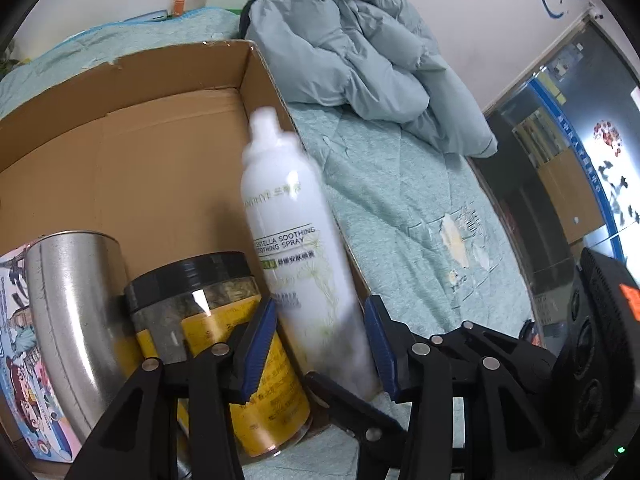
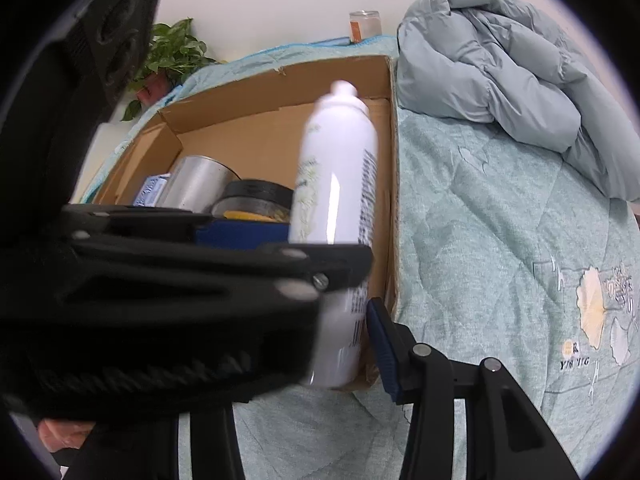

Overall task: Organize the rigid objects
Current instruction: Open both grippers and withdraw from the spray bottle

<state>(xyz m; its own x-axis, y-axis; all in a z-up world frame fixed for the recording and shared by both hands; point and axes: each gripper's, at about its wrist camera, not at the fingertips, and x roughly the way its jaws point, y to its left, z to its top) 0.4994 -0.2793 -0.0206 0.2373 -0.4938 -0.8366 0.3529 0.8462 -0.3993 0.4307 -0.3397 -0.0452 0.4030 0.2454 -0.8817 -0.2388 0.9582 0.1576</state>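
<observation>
Partly done: brushed steel cup point(image 1: 76, 320), black-lidded yellow jar point(image 1: 212, 332) and illustrated carton point(image 1: 24, 344) already sit in the open cardboard box point(image 1: 120, 128) on the bed; left gripper point(image 1: 320, 344) brackets the white spray bottle point(image 1: 296, 240), pads seemingly not touching, bottle at the box's right wall; right gripper point(image 2: 348, 344) state I cannot tell.

Glossy white spray bottle point(image 1: 296, 240), brushed-metal tin point(image 1: 76, 312), matt cardboard box point(image 1: 120, 140), quilted cloth bedspread point(image 1: 400, 200)

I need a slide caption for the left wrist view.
Left gripper open around white spray bottle in cardboard box.
</observation>
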